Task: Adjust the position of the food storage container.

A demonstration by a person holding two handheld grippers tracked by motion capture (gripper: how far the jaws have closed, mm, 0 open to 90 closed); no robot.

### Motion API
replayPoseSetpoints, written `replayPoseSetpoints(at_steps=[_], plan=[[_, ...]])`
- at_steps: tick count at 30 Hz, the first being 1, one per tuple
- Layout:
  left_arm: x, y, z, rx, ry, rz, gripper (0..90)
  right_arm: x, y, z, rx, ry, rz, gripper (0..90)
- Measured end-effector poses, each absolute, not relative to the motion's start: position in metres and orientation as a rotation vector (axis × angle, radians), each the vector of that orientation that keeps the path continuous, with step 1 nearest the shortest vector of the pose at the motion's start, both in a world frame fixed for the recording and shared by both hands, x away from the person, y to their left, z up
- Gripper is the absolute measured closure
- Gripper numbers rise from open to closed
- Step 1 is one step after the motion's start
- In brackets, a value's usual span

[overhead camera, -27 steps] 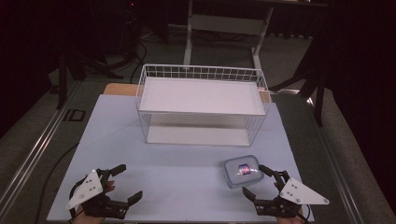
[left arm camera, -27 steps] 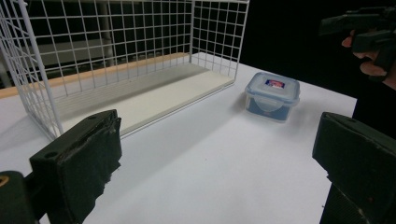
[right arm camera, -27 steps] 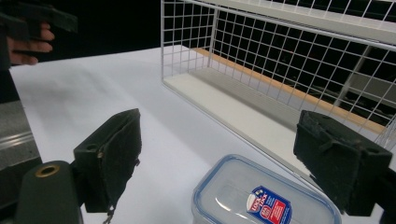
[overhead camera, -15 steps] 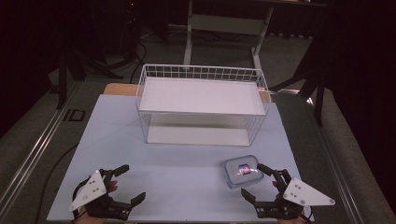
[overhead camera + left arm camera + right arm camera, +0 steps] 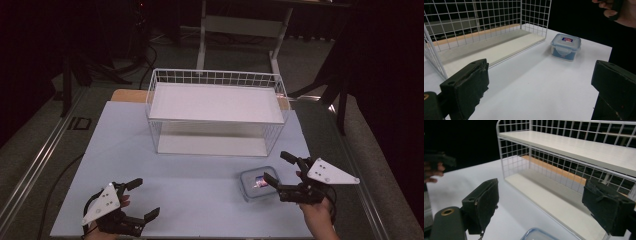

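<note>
A small clear lidded container (image 5: 256, 183) with a coloured label sits on the white table, in front of the right end of a white wire rack (image 5: 215, 77). My right gripper (image 5: 276, 166) hovers open at the container's right edge, with nothing between its jaws. In the right gripper view the gripper (image 5: 544, 206) looks at the rack (image 5: 574, 152), and the container's lid edge (image 5: 536, 234) peeks in at the bottom. My left gripper (image 5: 145, 198) is open near the front left of the table. Across its own jaws (image 5: 540, 87), the container (image 5: 565, 46) lies farther off.
The rack has a white shelf board (image 5: 215, 102) above a low bottom board (image 5: 491, 51), with an open front. The white tabletop (image 5: 190, 175) spreads between the grippers. Dark floor, cables and a stand's legs (image 5: 240, 30) lie beyond the table. The other hand (image 5: 617, 12) shows top right.
My right gripper has moved away from the front edge, up beside the container. The left gripper has shifted slightly to the right. The container and the rack have stayed put.
</note>
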State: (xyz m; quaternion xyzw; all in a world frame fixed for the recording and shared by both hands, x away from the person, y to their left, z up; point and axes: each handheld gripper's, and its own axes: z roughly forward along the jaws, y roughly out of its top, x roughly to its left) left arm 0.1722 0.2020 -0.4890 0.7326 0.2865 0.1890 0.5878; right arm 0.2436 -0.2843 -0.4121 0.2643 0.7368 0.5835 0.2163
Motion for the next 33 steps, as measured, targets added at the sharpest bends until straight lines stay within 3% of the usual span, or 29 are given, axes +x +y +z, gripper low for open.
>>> replayPoseSetpoints(at_steps=[8, 14, 15, 18, 20, 21, 31, 33], plan=[[0.173, 0.203, -0.490, 1.709, 0.672, 0.434, 2.3, 0.277, -0.293, -0.424, 0.825, 2.075, 1.575, 13.8], [0.174, 0.202, -0.490, 1.711, 0.668, 0.432, 2.3, 0.298, -0.301, -0.442, 0.897, 2.092, 1.462, 21.5], [0.174, 0.202, -0.491, 1.713, 0.667, 0.433, 2.3, 0.302, -0.304, -0.449, 0.905, 2.105, 1.431, 28.3], [0.174, 0.201, -0.491, 1.720, 0.662, 0.431, 2.3, 0.307, -0.308, -0.462, 0.936, 2.103, 1.370, 35.4], [0.174, 0.201, -0.491, 1.720, 0.662, 0.431, 2.3, 0.309, -0.310, -0.466, 0.951, 2.102, 1.362, 35.4], [0.174, 0.201, -0.491, 1.722, 0.659, 0.429, 2.3, 0.312, -0.316, -0.474, 0.982, 2.107, 1.336, 49.8], [0.175, 0.201, -0.492, 1.723, 0.664, 0.424, 2.3, 0.311, -0.338, -0.501, 1.117, 2.175, 1.175, 87.5], [0.175, 0.200, -0.492, 1.724, 0.663, 0.423, 2.3, 0.308, -0.340, -0.507, 1.125, 2.202, 1.121, 89.8]])
